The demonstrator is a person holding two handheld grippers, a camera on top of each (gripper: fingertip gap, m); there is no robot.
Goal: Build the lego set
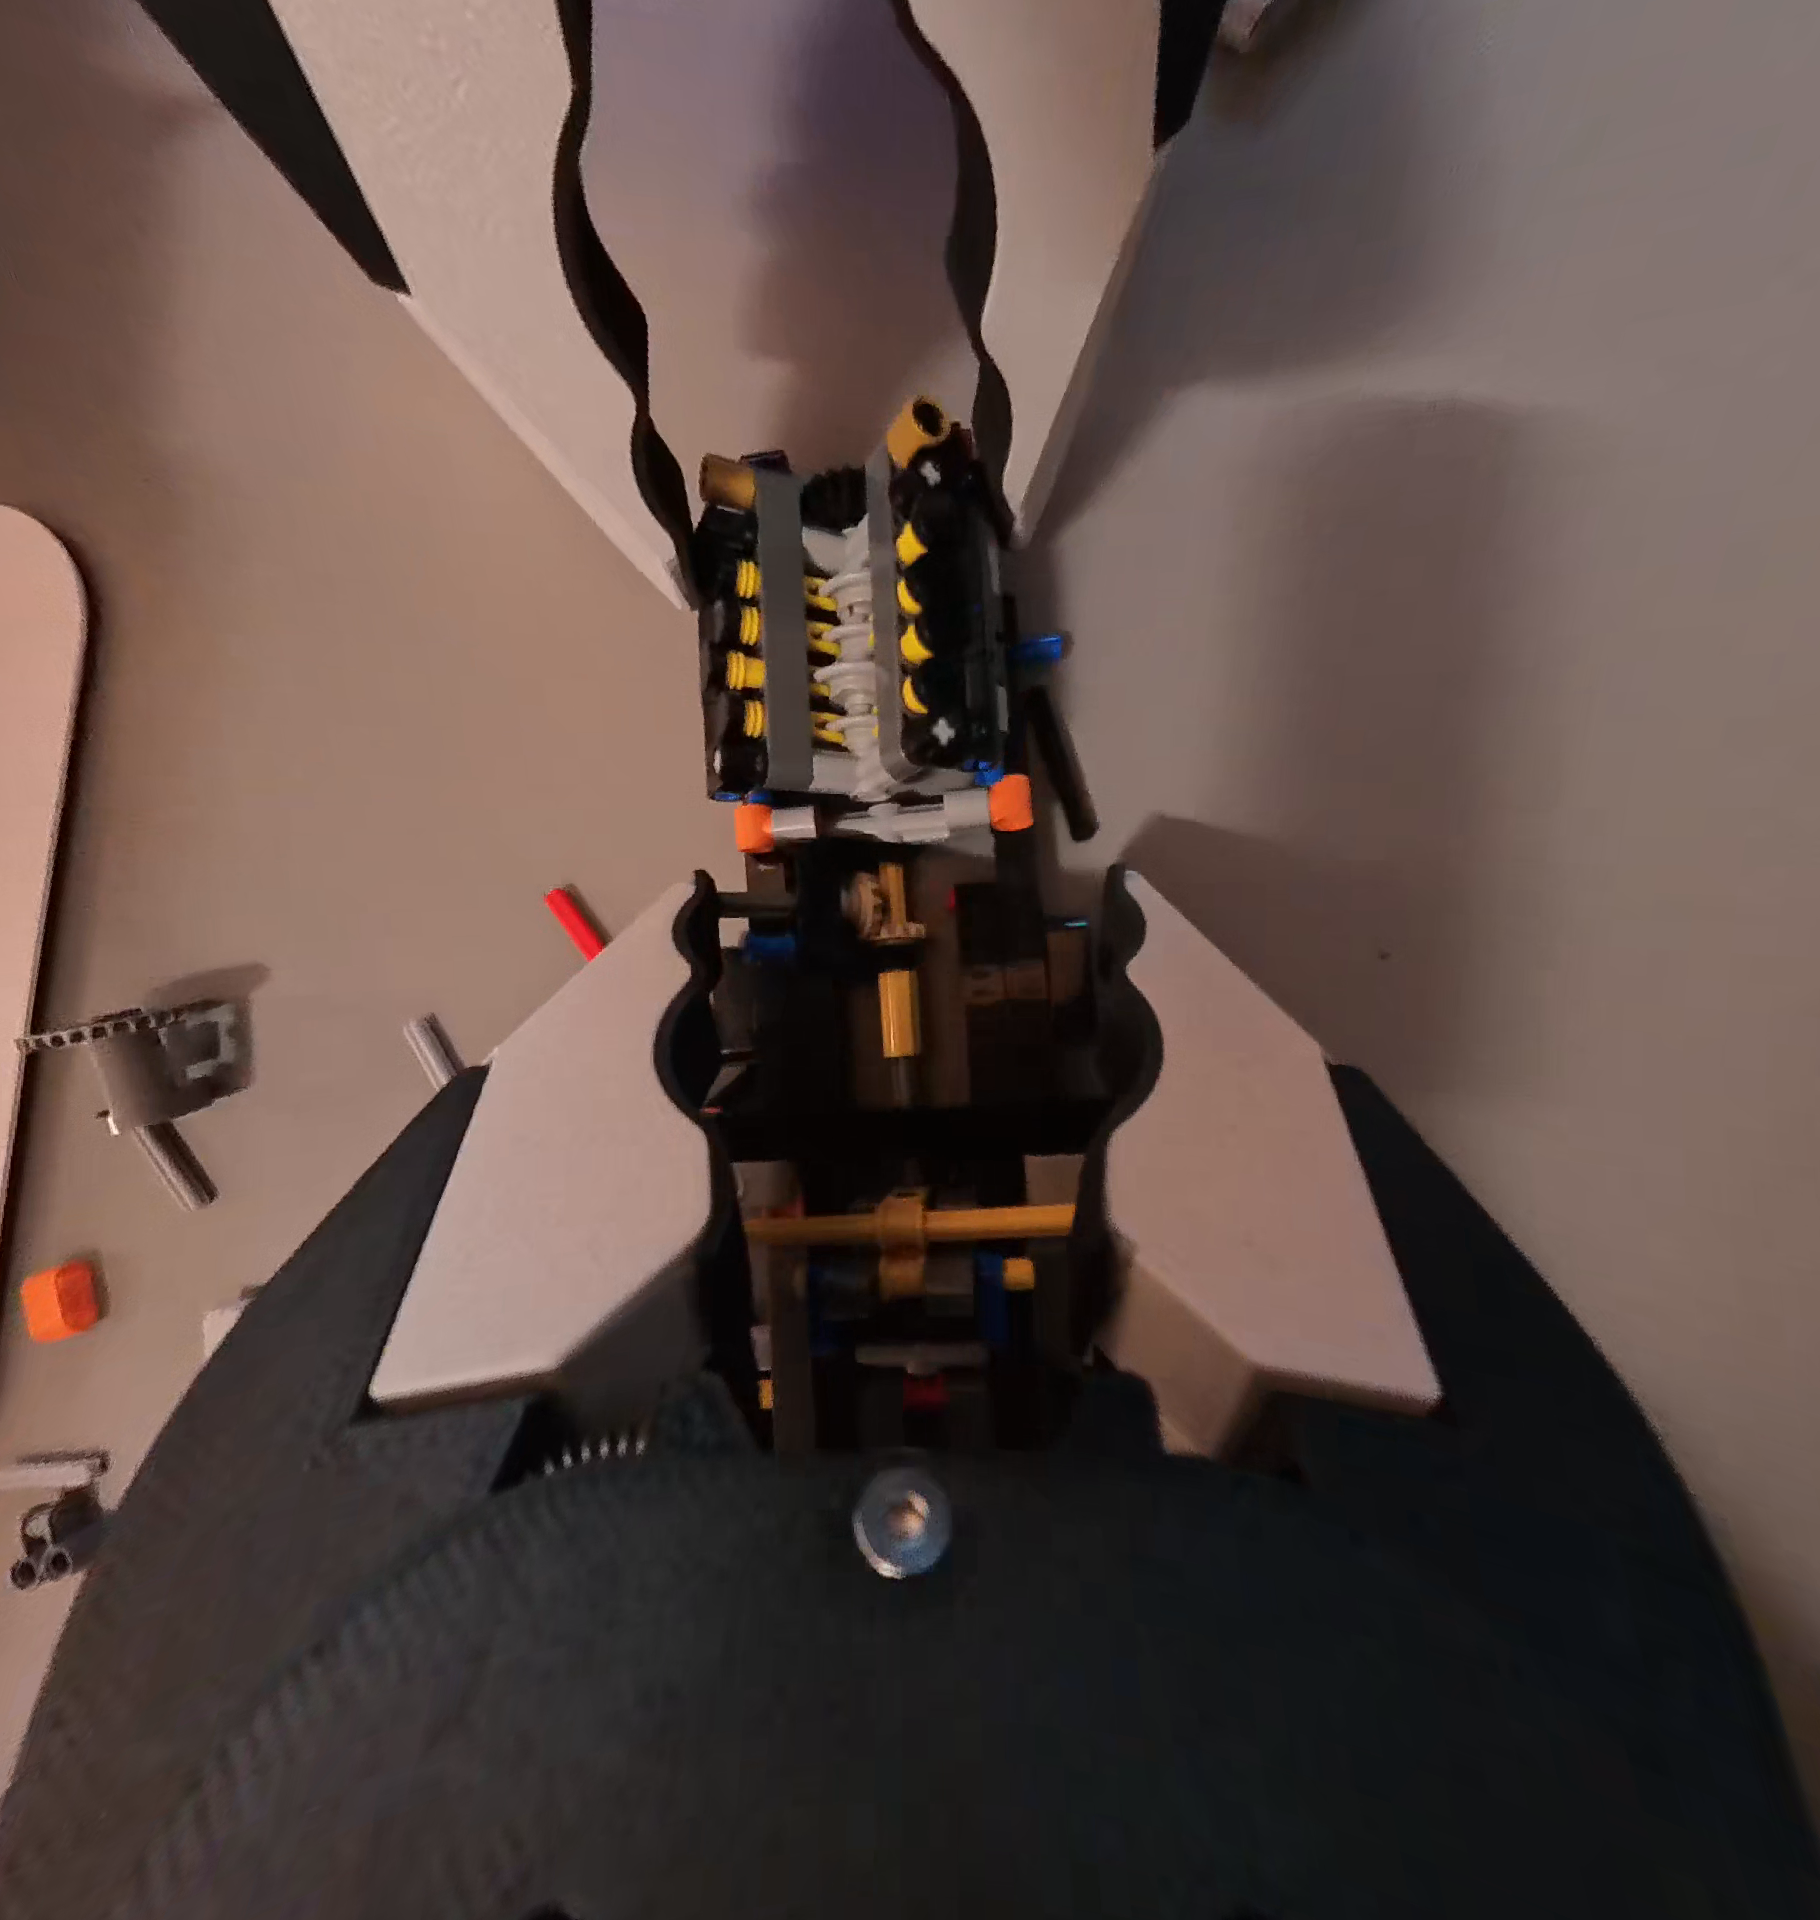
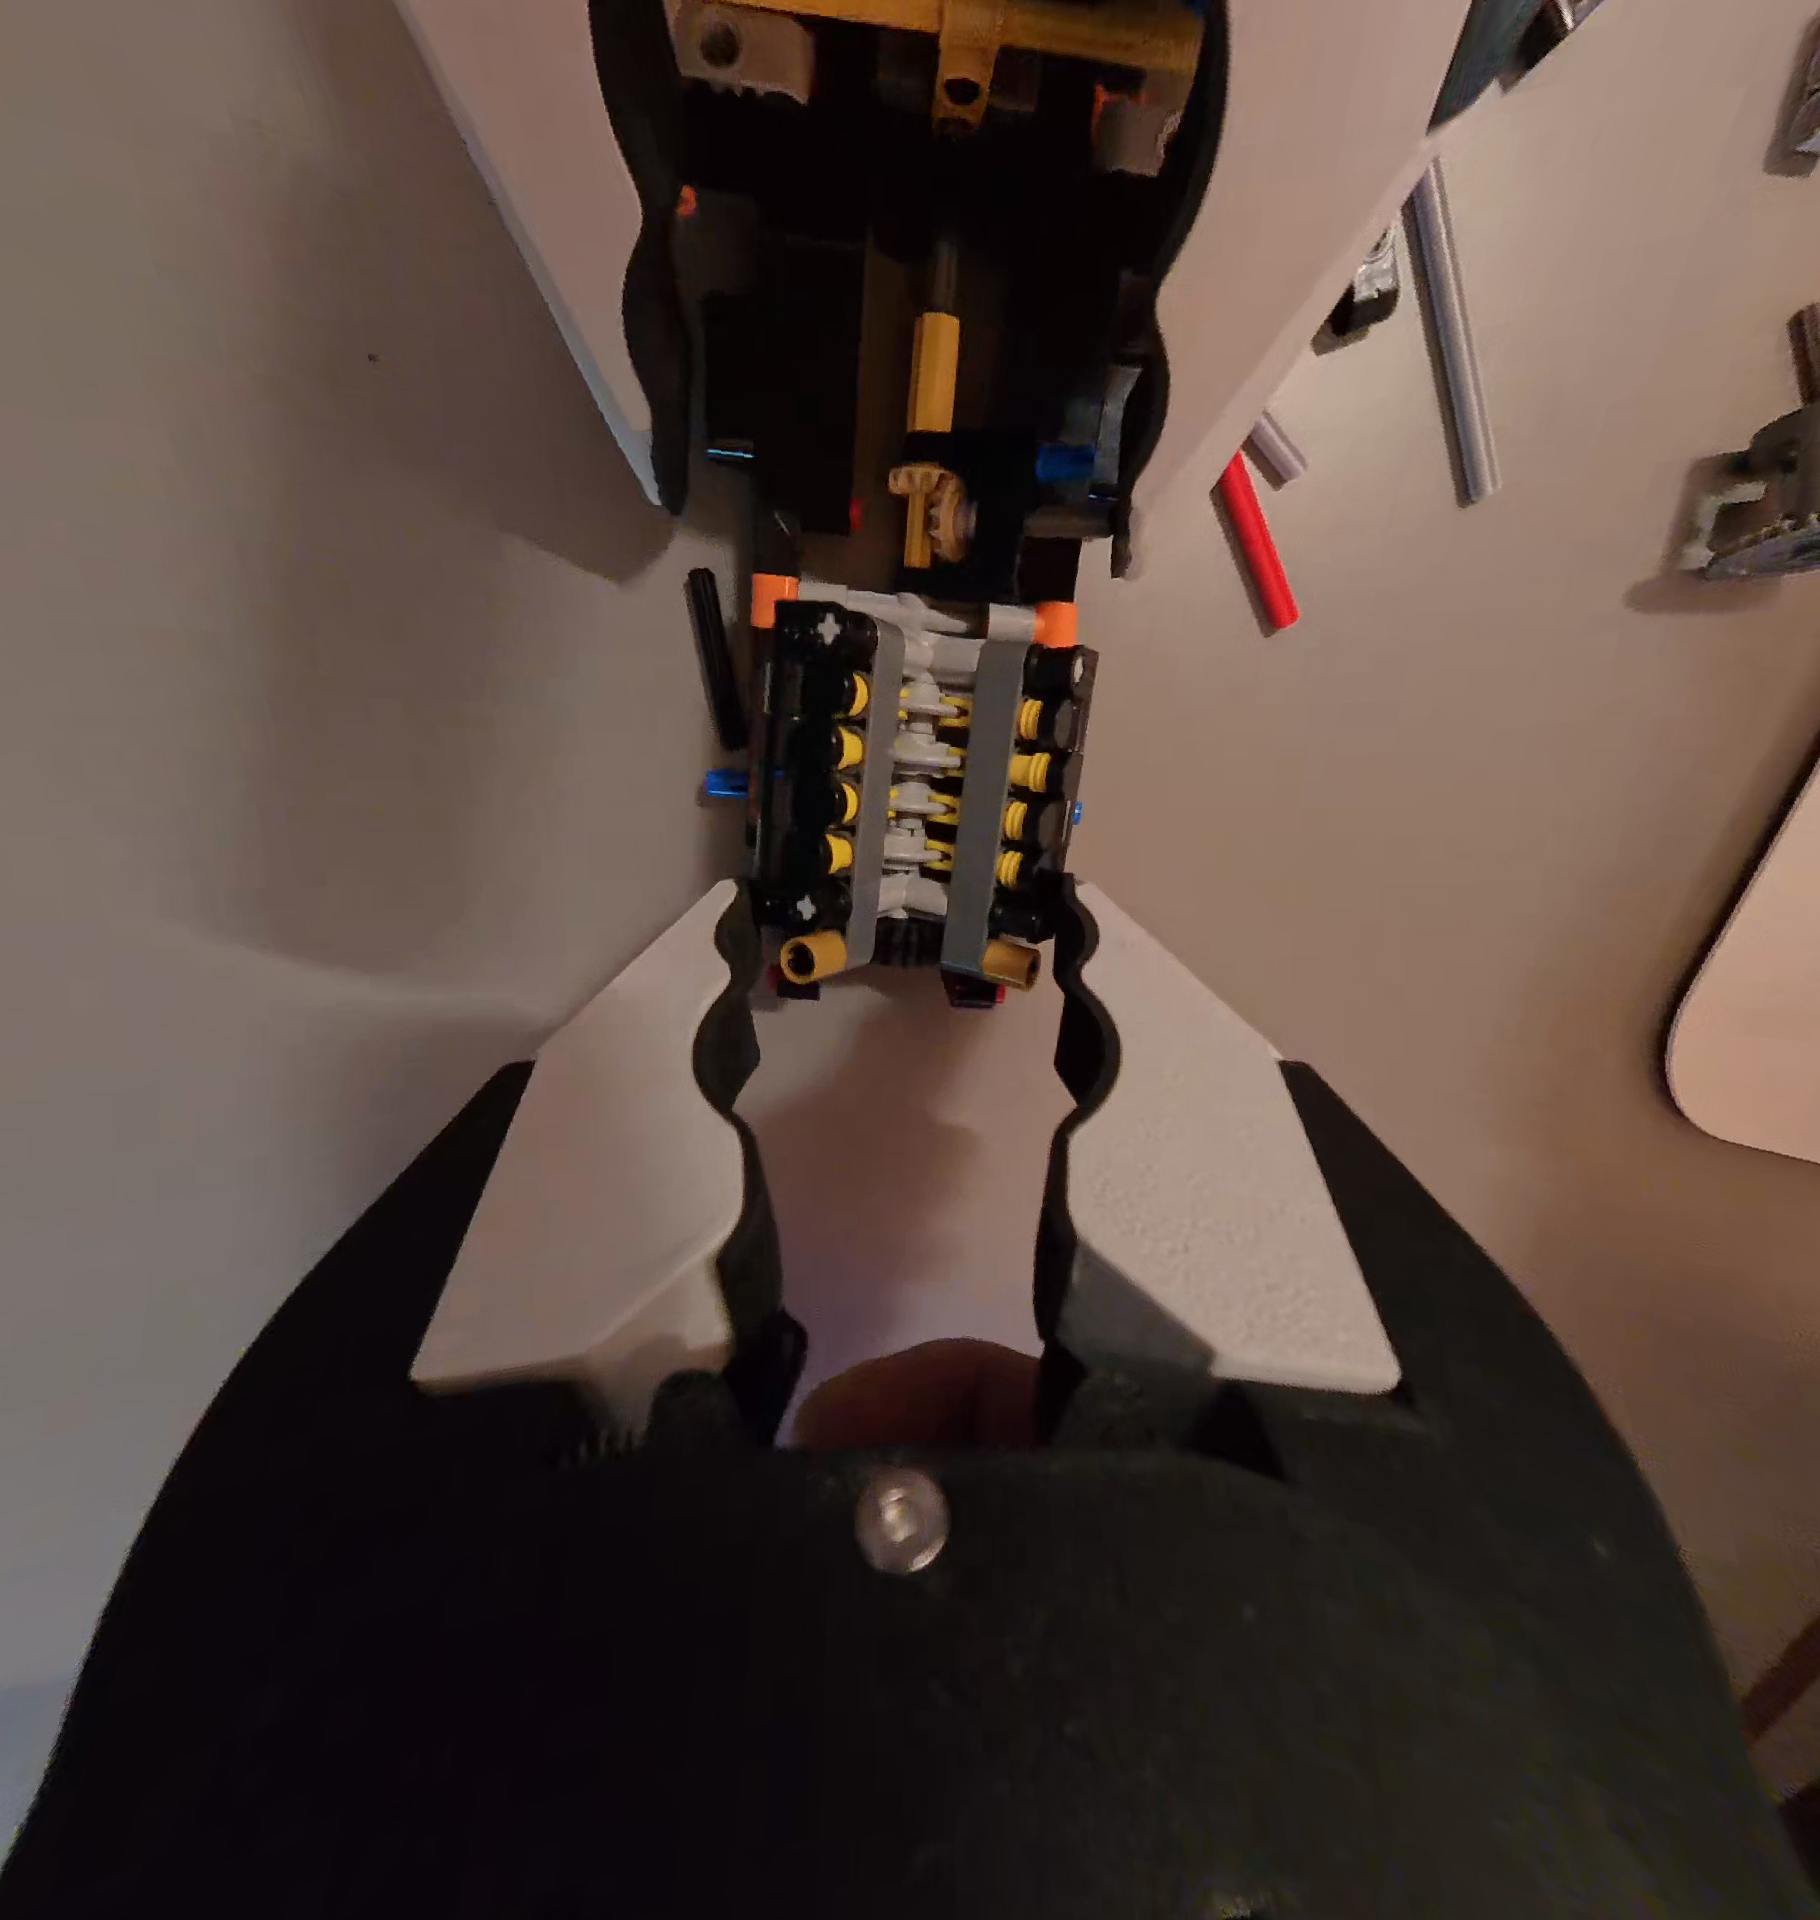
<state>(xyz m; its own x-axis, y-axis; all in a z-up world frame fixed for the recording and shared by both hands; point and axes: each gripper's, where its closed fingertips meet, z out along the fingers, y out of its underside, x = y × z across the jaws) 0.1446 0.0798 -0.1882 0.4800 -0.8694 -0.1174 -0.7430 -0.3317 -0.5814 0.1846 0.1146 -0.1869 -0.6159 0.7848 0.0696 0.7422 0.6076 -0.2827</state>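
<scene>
While the lego model (image 1: 864,935) lies flat on the pale table (image 1: 1508,623), its long axis runs straight from one gripper to the other, so both tools face each other along it. The left gripper (image 1: 906,914) is clenched around the dark chassis end, whose yellow axles sit between its wavy black pads (image 1: 693,1039). The engine block (image 2: 921,790), with rows of yellow pistons between grey beams, points away from the left tool and toward the right one. The right gripper (image 2: 901,904) grasps that engine end; its fingertips press the block's outer corners on both sides.

No tray or box shows in either view; loose parts lie bare on the table. To the right tool's right lie a red axle (image 2: 1257,545), a long grey axle (image 2: 1451,332) and a grey geared piece (image 2: 1789,499); a short black pin (image 2: 717,670) lies just beside the engine on its left. Near the left tool's left sits an orange piece (image 1: 62,1299). A rounded pale board (image 2: 1779,997) edges in at the right tool's right. The table on each tool's opposite side lies open.
</scene>
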